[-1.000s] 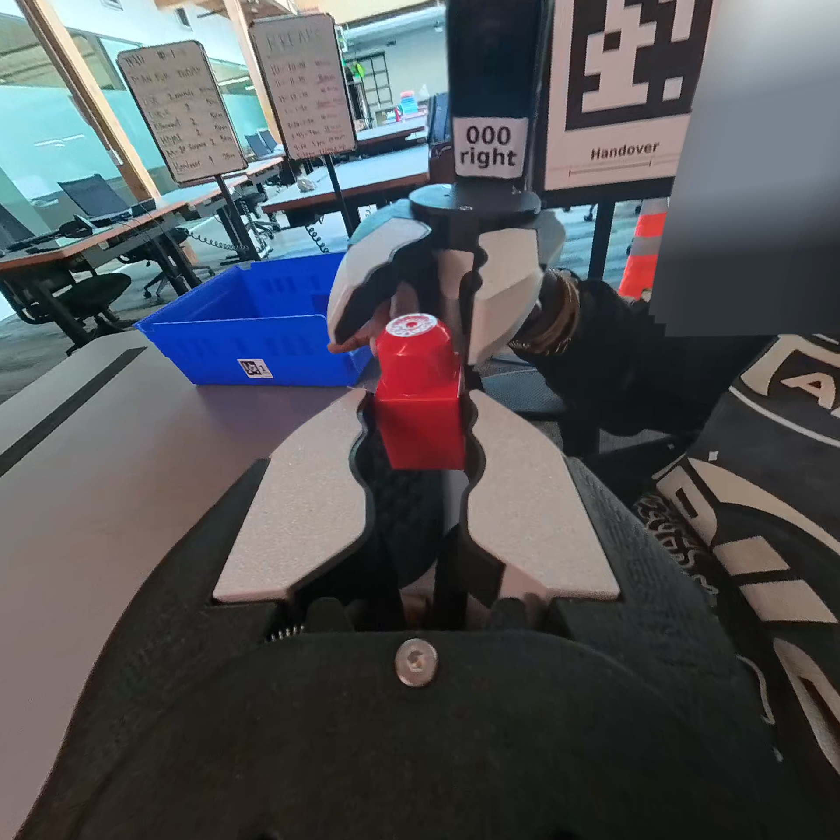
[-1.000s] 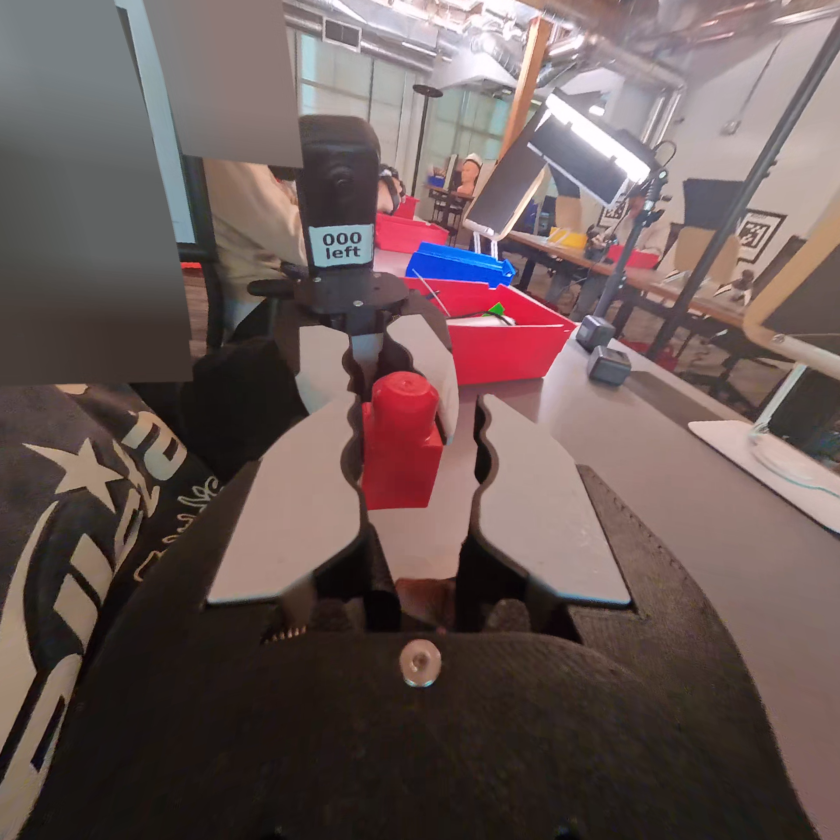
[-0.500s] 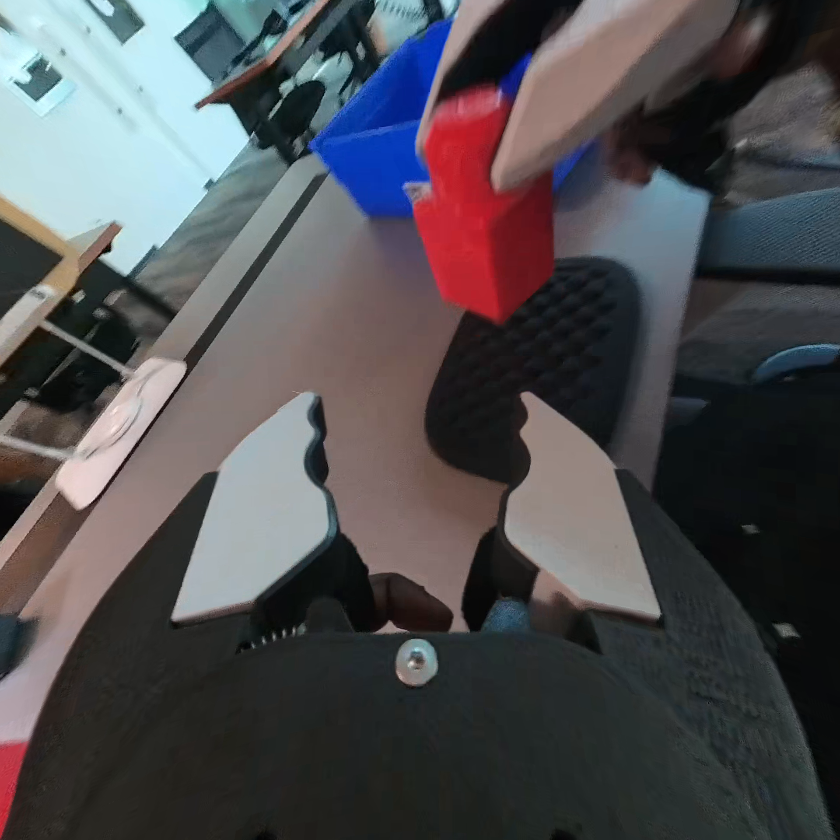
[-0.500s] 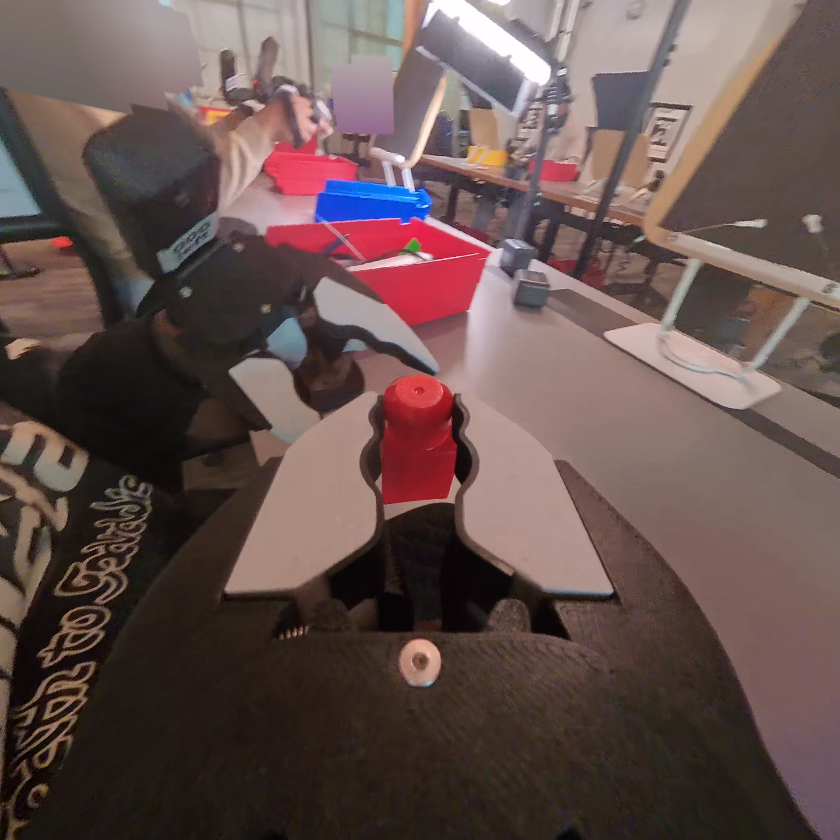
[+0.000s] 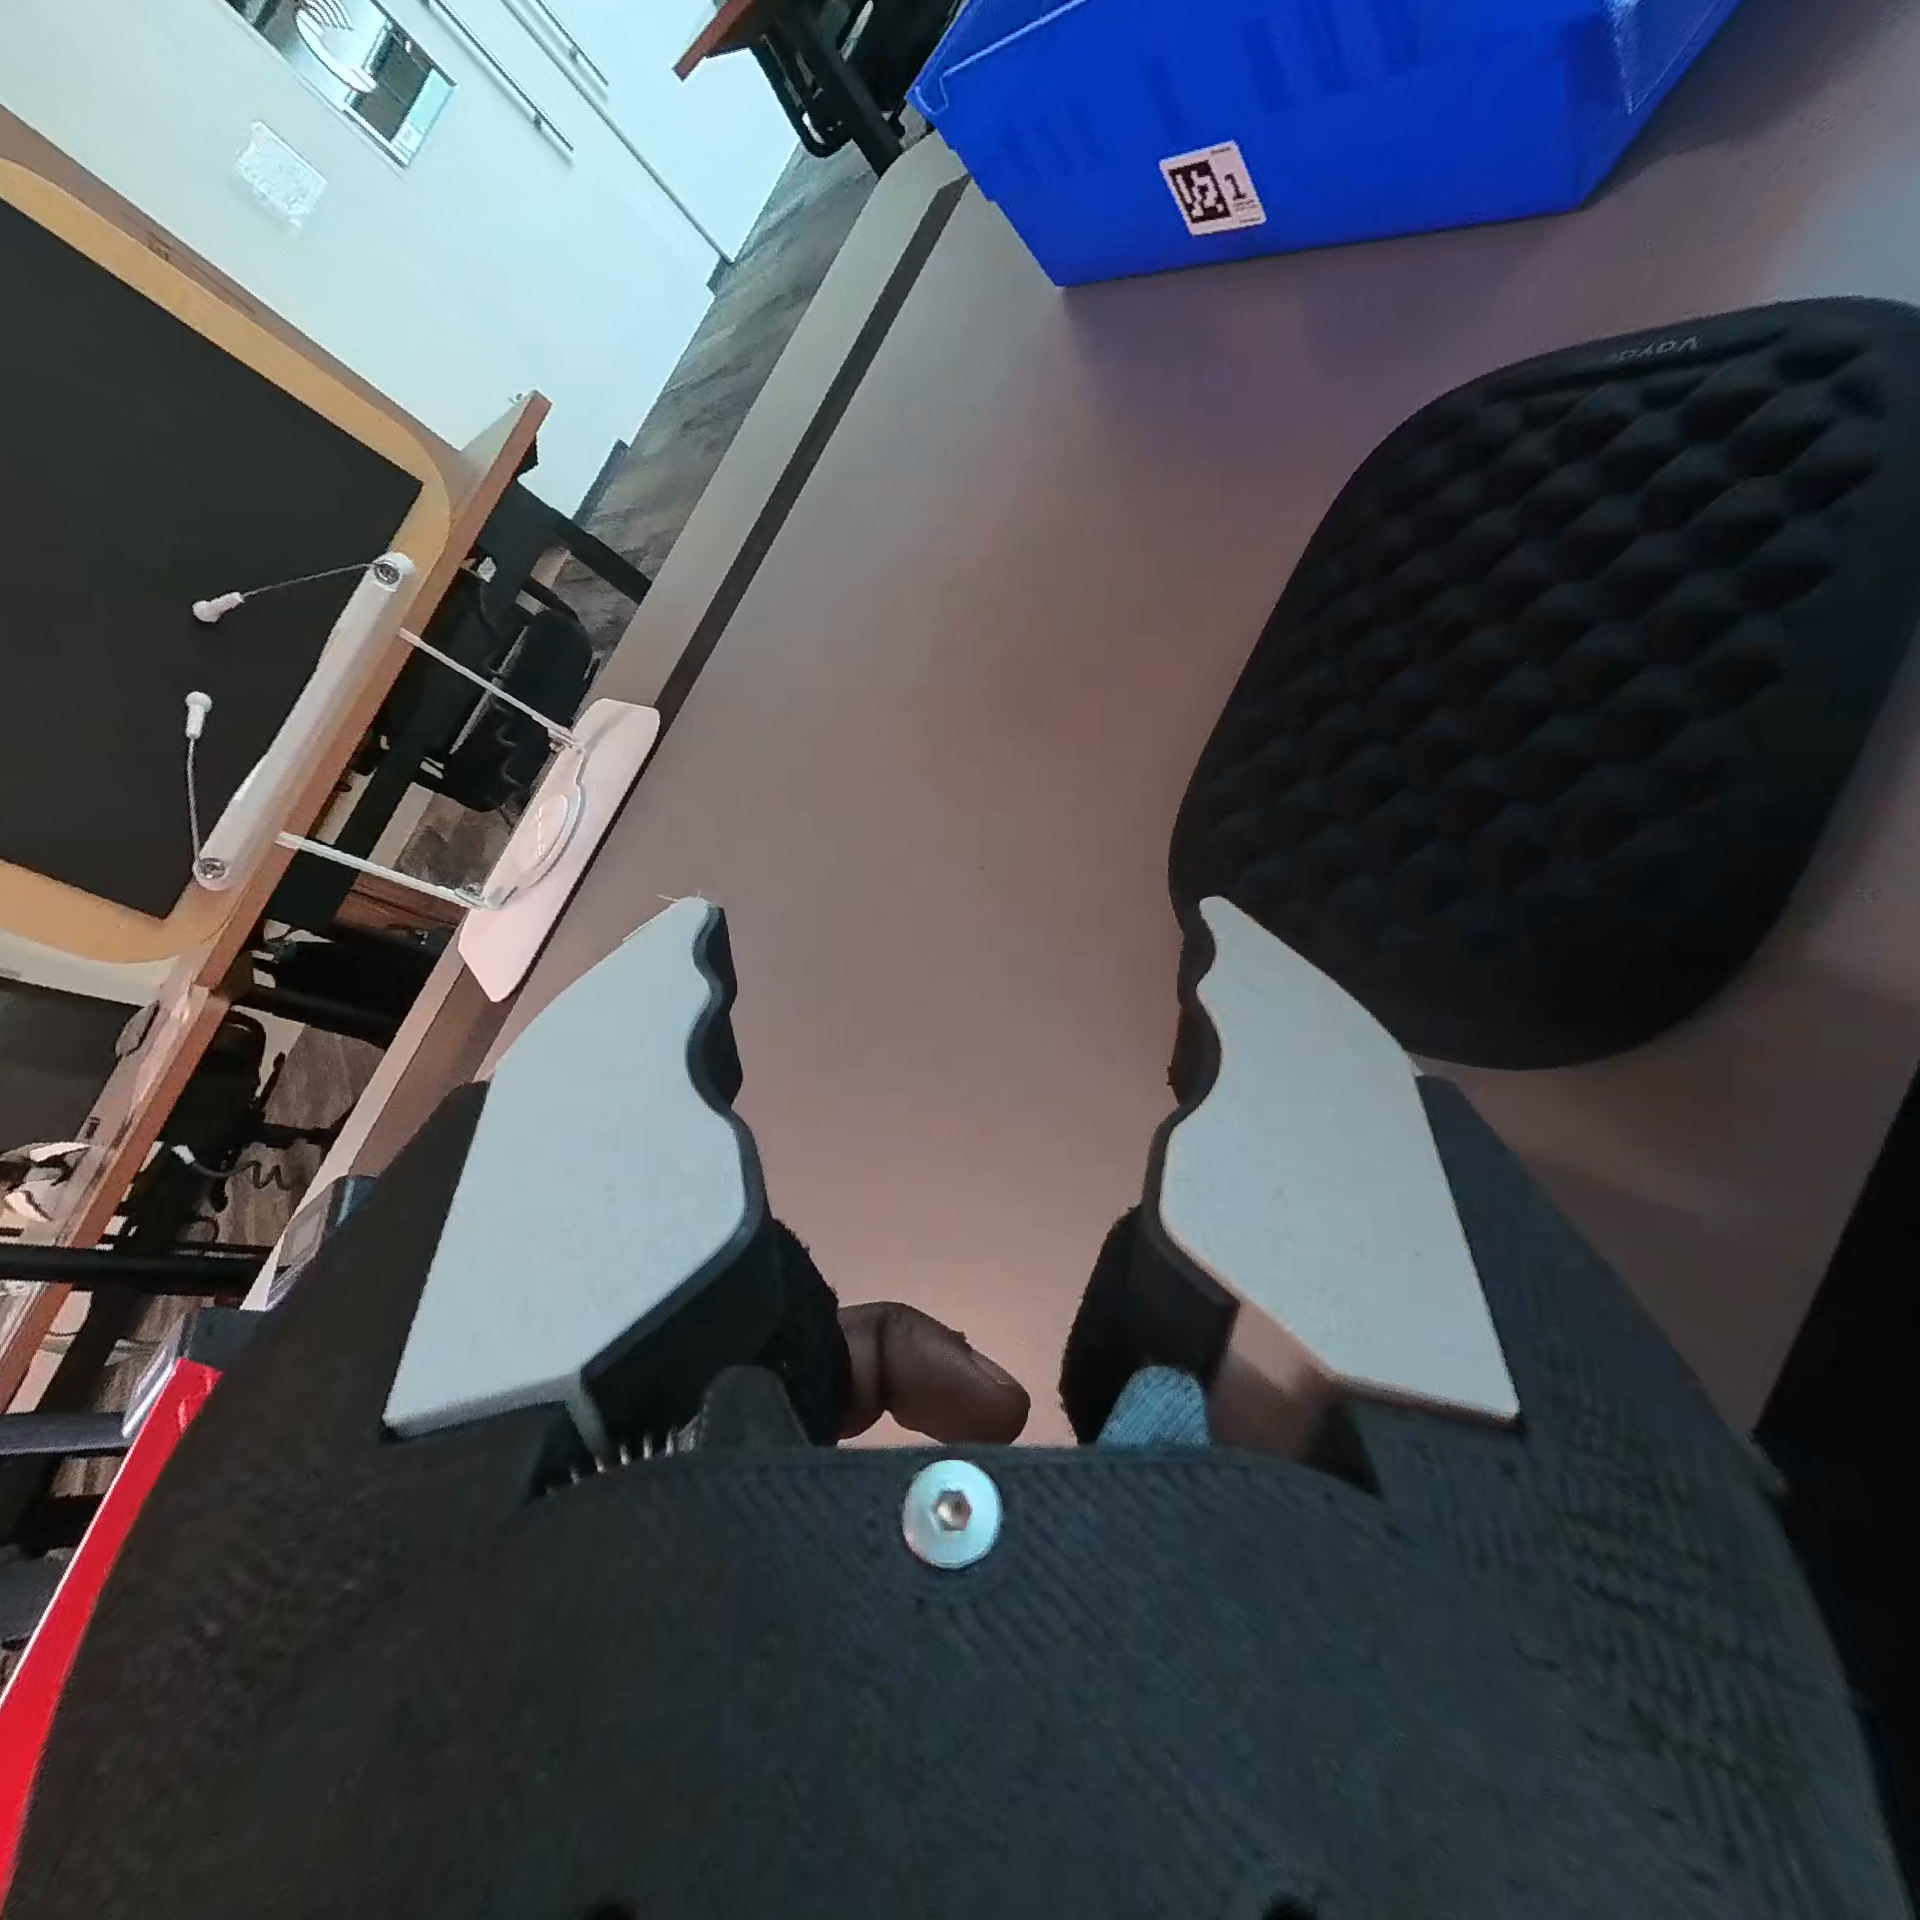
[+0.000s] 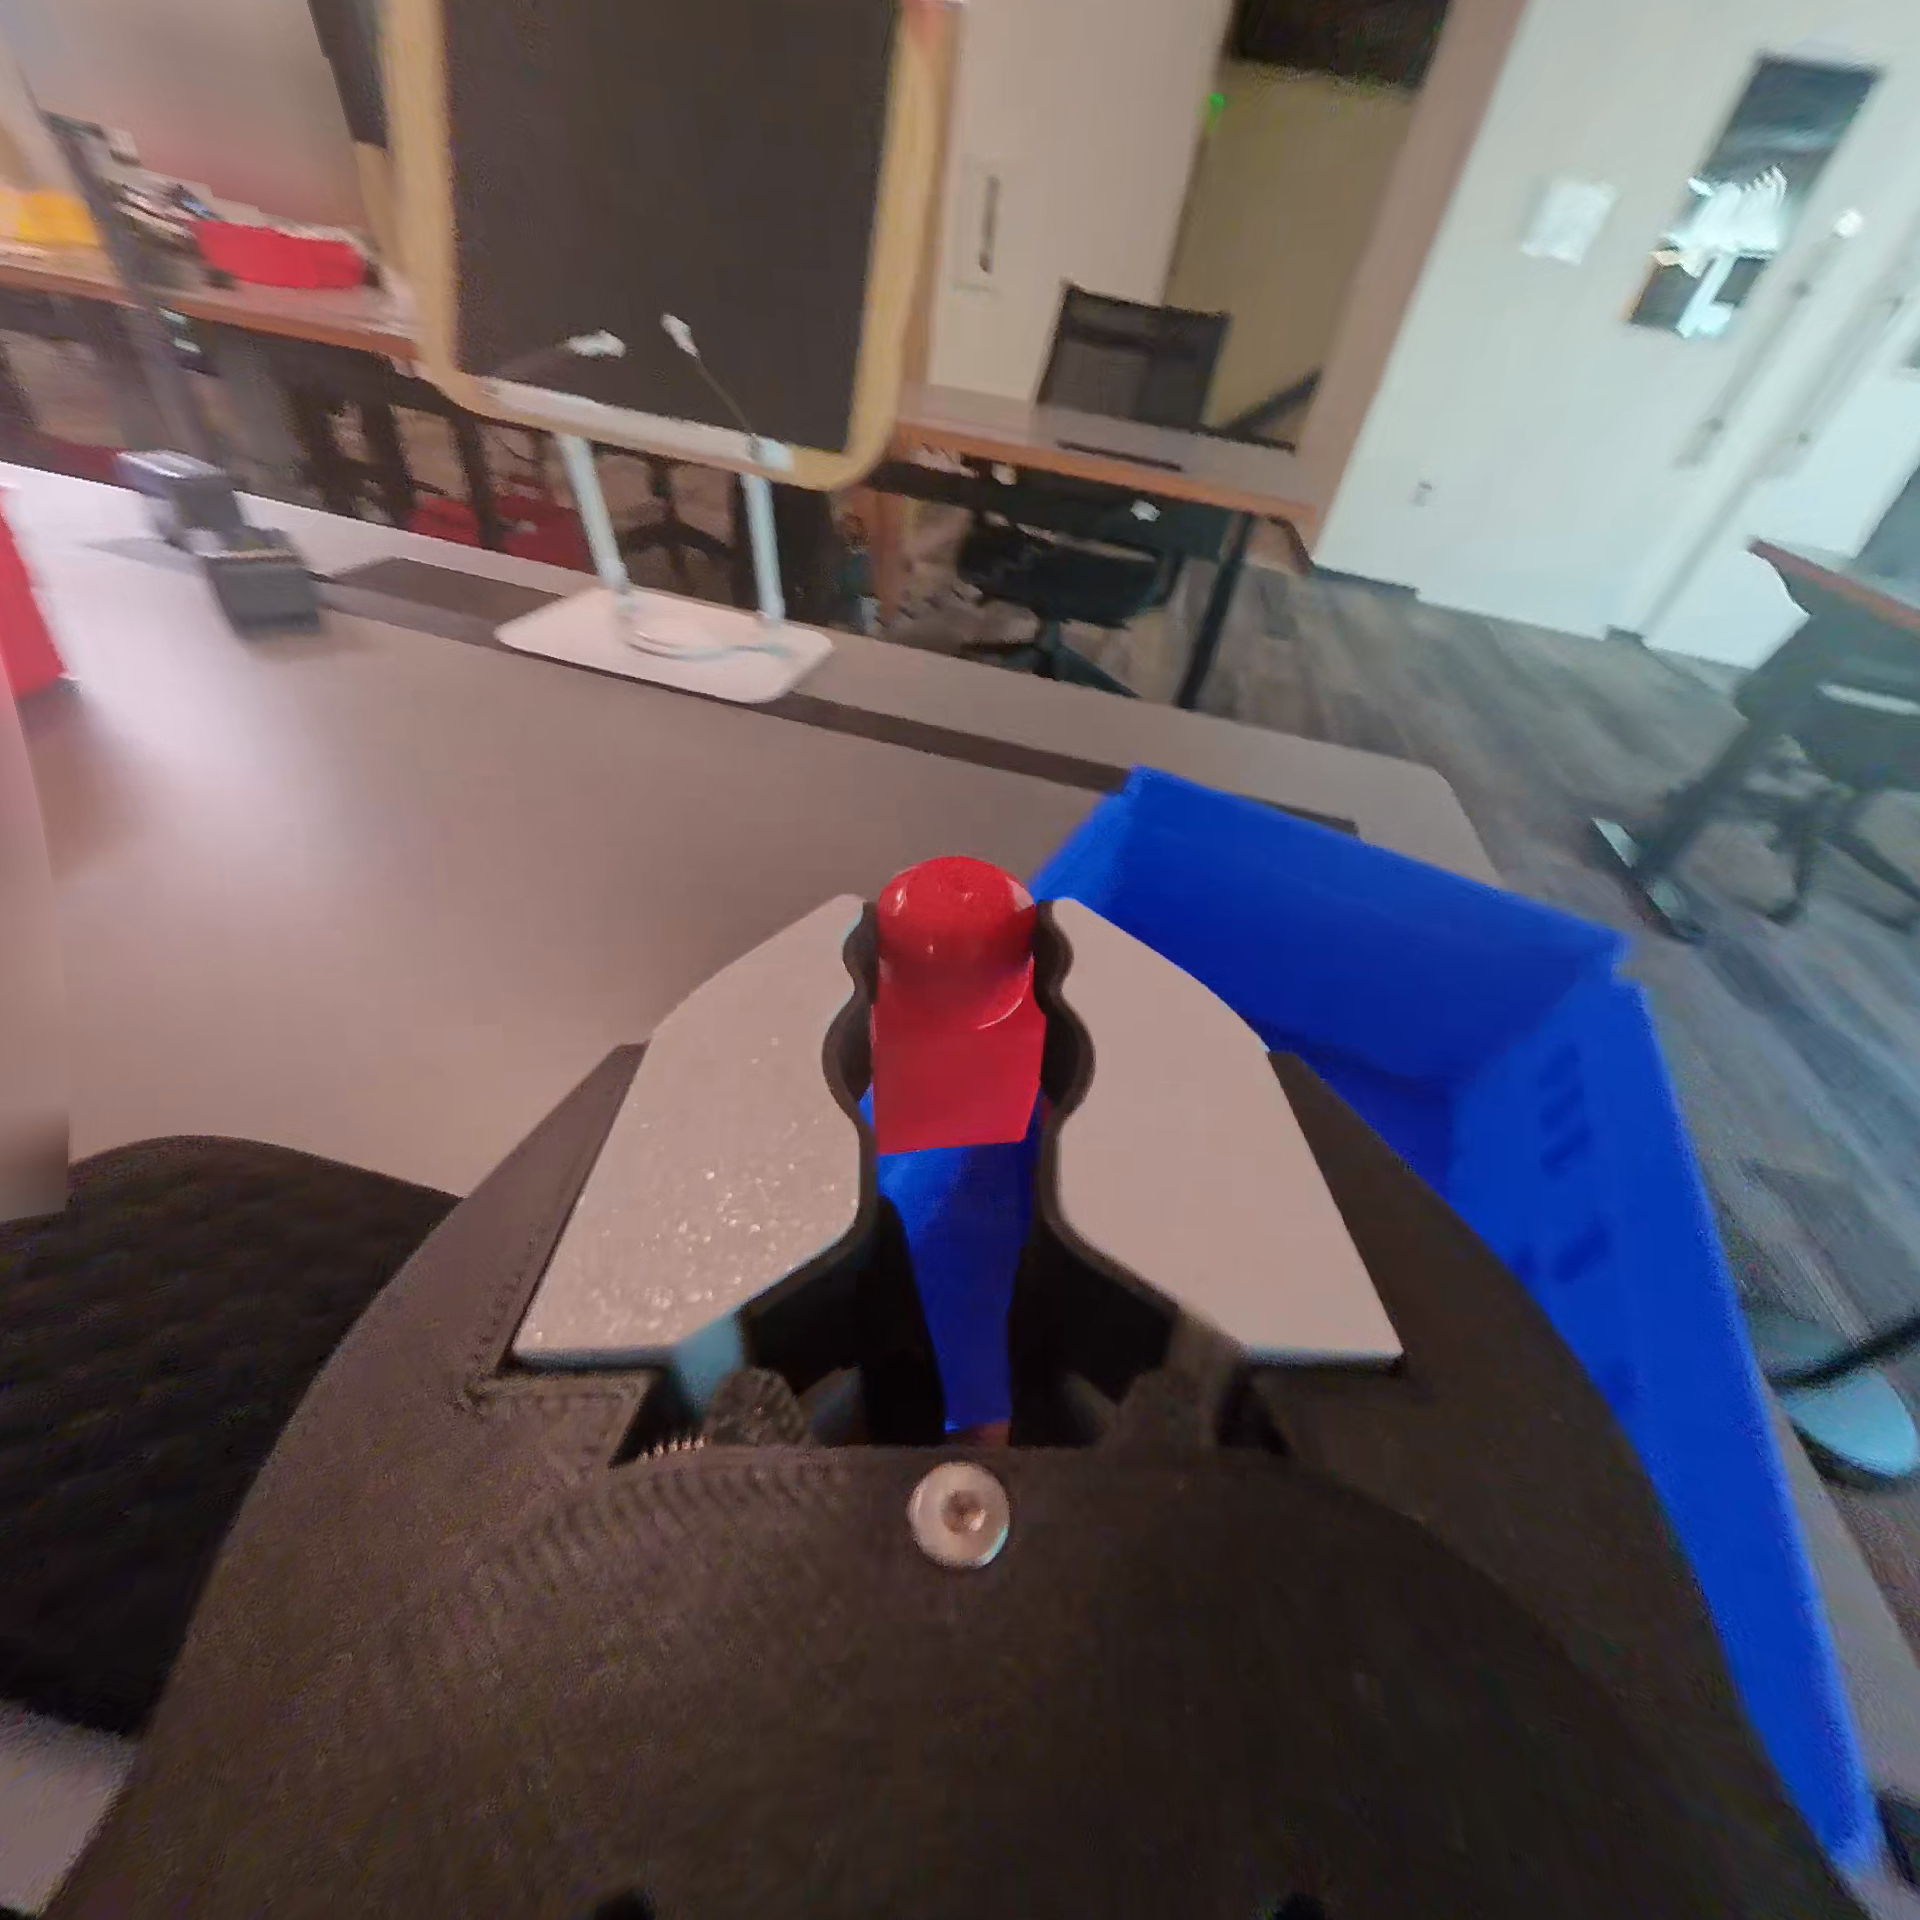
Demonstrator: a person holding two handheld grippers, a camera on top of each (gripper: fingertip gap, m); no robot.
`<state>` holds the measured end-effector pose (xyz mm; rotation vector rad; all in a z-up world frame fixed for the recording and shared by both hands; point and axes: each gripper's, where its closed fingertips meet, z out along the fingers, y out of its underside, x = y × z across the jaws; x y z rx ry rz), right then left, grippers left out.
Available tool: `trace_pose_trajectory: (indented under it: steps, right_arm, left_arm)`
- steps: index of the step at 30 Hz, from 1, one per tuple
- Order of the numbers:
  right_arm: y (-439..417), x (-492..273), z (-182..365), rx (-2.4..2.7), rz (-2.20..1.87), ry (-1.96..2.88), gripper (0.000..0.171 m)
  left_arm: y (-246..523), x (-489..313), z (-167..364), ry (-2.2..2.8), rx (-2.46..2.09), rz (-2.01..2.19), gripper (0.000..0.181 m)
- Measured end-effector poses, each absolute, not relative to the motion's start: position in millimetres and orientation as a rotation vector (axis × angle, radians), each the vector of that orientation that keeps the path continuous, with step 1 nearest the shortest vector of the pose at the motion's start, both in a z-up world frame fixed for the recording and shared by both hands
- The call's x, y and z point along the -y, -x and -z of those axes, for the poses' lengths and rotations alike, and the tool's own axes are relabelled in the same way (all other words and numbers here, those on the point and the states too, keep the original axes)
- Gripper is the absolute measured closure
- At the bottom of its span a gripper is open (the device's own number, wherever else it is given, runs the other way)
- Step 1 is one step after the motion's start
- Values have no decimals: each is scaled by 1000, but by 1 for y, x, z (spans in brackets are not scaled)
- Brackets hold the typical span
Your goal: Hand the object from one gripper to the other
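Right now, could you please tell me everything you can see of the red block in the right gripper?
The red block is a glossy, plastic-looking toy brick: a squarish body topped by one round, domed stud. It is seen only in the right wrist view. The right gripper is shut on it, its two grey fingers pressing the left and right sides, the stud pointing away from the camera past the fingertips. It is held in the air, above the blue bin, touching nothing else. Its underside is hidden.
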<state>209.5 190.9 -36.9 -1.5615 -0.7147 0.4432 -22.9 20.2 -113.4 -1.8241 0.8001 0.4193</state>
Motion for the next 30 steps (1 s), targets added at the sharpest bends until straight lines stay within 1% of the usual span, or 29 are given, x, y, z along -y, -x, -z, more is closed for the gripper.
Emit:
trace_pose_trajectory:
  steps: [7,20,27,30]
  right_arm:
    - [-260,-231,76,617,-273,1767,142]
    - [-302,-256,144,597,-53,2083,142]
    - [-315,-259,168,607,-18,2190,141]
    - [-314,-259,168,604,-41,2189,140]
  left_arm:
    - [26,-21,113,1822,-795,-434,100]
    - [28,-20,112,1821,-793,-445,101]
    - [30,-20,112,1818,-797,-462,102]
    - [30,-20,113,1827,-791,-455,102]
